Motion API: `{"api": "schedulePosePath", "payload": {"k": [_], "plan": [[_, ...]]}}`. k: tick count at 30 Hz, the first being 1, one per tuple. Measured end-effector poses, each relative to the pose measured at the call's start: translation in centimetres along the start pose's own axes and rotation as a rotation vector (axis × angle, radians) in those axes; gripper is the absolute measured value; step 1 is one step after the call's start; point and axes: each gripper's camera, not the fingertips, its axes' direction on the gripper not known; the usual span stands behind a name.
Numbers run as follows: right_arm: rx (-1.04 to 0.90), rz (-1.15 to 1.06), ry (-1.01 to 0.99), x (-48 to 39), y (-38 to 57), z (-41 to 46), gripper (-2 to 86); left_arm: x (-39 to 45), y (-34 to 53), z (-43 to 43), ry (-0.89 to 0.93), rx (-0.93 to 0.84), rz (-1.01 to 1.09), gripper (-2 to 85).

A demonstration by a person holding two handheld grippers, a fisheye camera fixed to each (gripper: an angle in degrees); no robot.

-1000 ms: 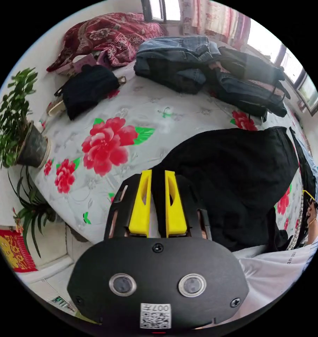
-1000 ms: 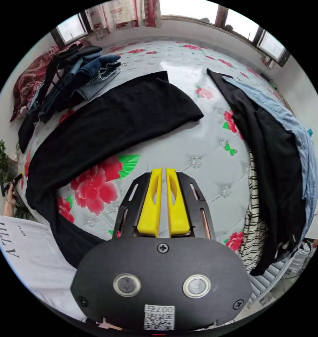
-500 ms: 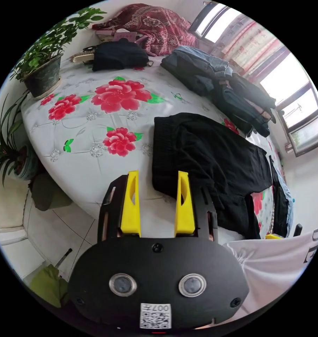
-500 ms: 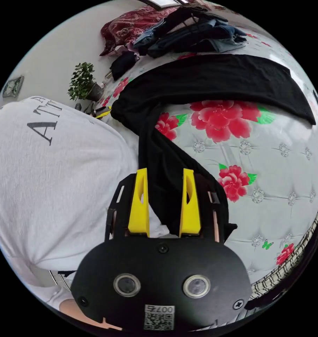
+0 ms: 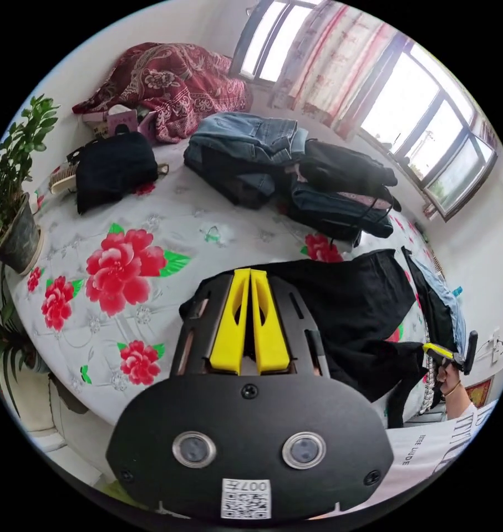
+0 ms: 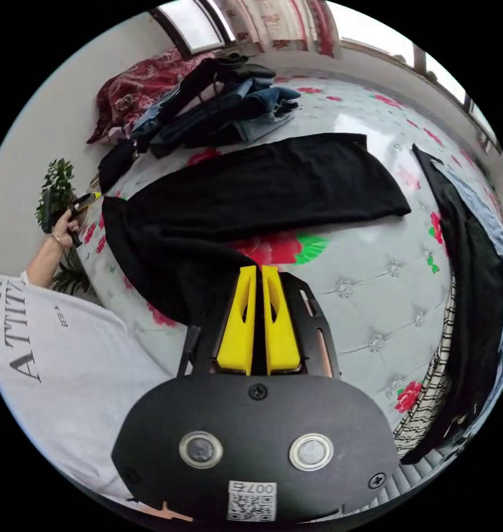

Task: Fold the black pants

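Note:
The black pants (image 5: 351, 299) lie on the flowered bed sheet (image 5: 151, 221). In the right gripper view one leg (image 6: 262, 183) stretches flat across the bed toward the right. My left gripper (image 5: 250, 272) is shut on the waist corner of the pants. It also shows in the right gripper view as the left gripper (image 6: 90, 198), in a hand at the pants' far corner. My right gripper (image 6: 257, 270) is shut on black cloth at the near side. The left gripper view catches that right gripper (image 5: 431, 348) with black cloth hanging from it.
A pile of jeans and dark clothes (image 5: 295, 172) sits at the back of the bed, by a red blanket (image 5: 168, 83) and a black bundle (image 5: 112, 166). A potted plant (image 5: 13, 221) stands at the bed's corner. More clothes (image 6: 467, 266) drape the right edge.
Half a second ago both grippers stood open around the black cloth. Now both are shut on it, and the held edge has come up off the sheet. Both cameras swung.

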Motion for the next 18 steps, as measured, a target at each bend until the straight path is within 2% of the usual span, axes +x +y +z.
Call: {"api": "schedulePosePath", "payload": {"k": [5, 10, 14, 18], "plan": [[0.034, 0.227, 0.064, 3.7, -1.1, 0.1, 3.6, -0.7, 1.2, 3.1, -0.036, -0.103, 0.018, 6.7], [0.078, 0.190, -0.036, 2.8, 3.2, -0.9, 5.6, -4.8, 7.9, 1.6, -0.069, -0.082, -0.111, 6.8], [-0.102, 0.032, -0.054, -1.6, 6.9, 2.8, 7.1, -7.1, 12.9, 2.3, 0.002, -0.184, -0.189, 9.9], [-0.302, -0.066, -0.003, -4.8, 9.1, 8.7, 7.1, -5.9, 13.3, 5.0, 0.175, -0.196, -0.162, 12.1]]}}
